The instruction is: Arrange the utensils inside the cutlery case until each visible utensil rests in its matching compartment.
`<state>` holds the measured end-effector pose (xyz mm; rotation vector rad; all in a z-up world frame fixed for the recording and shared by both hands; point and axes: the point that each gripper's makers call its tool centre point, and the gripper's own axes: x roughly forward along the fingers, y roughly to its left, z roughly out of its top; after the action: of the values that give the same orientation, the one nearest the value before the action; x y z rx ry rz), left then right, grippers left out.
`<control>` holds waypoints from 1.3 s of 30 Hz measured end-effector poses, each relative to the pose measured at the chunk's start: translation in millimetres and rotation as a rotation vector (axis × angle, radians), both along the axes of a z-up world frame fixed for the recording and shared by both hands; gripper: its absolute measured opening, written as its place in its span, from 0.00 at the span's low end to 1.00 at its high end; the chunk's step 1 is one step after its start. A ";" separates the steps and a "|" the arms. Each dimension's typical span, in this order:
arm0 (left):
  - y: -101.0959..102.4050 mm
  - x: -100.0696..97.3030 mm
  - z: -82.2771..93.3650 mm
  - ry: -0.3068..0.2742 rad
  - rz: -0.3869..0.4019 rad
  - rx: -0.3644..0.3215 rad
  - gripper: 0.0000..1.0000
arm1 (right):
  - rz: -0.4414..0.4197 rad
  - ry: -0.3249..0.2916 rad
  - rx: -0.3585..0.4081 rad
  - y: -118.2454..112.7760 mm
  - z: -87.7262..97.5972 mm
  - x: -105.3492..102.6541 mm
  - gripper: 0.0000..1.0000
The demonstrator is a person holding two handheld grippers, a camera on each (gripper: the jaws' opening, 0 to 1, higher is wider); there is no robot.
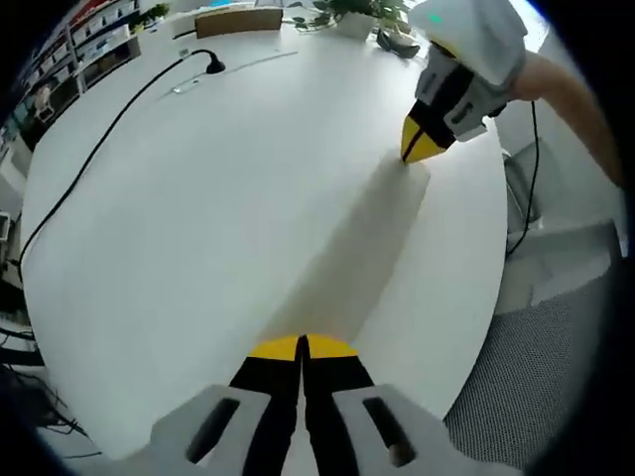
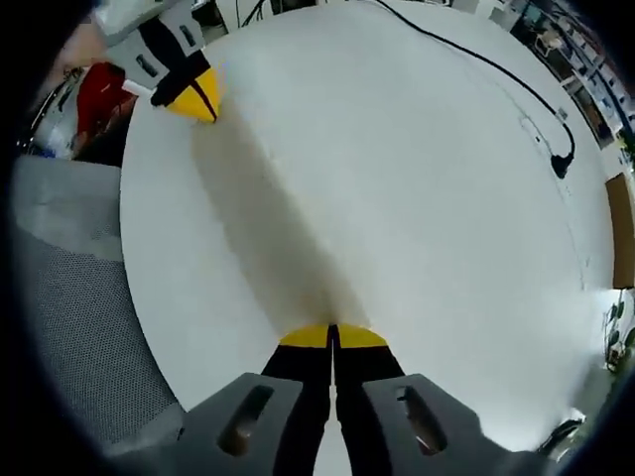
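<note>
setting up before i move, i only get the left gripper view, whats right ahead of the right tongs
observer: In the right gripper view the right tongs are shut, with bare white table stretching ahead of them.
operator: ok anything past the table edge over there
observer: A red object sits beyond the table edge, close to the left tongs in that view. It is too blurred to identify.
</note>
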<state>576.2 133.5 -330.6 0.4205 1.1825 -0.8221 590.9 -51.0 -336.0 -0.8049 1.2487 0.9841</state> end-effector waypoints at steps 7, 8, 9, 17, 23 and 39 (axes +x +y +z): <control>-8.8 -3.2 -1.0 0.001 -0.005 0.023 0.00 | -0.039 0.000 0.018 -0.6 1.3 0.3 0.00; -8.2 -3.5 -0.7 0.011 0.017 -0.003 0.00 | -0.040 0.002 0.025 -1.2 1.5 0.5 0.00; -9.2 -4.2 -0.4 0.012 0.016 -0.019 0.00 | -0.049 0.010 0.037 -1.3 2.4 0.7 0.00; -22.5 -17.1 9.8 0.053 0.085 -0.085 0.00 | -0.103 0.030 0.140 10.3 25.5 -4.1 0.00; -26.5 -9.7 1.6 0.027 0.004 -0.034 0.00 | -0.054 0.049 0.062 3.8 5.1 -11.7 0.00; -19.5 -4.2 -4.7 0.071 -0.121 0.101 0.00 | 0.024 -0.010 0.002 7.6 2.1 -10.4 0.00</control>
<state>572.0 114.0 -335.3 0.5537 1.2775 -0.8902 580.6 -43.4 -333.9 -0.8241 1.2311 0.9994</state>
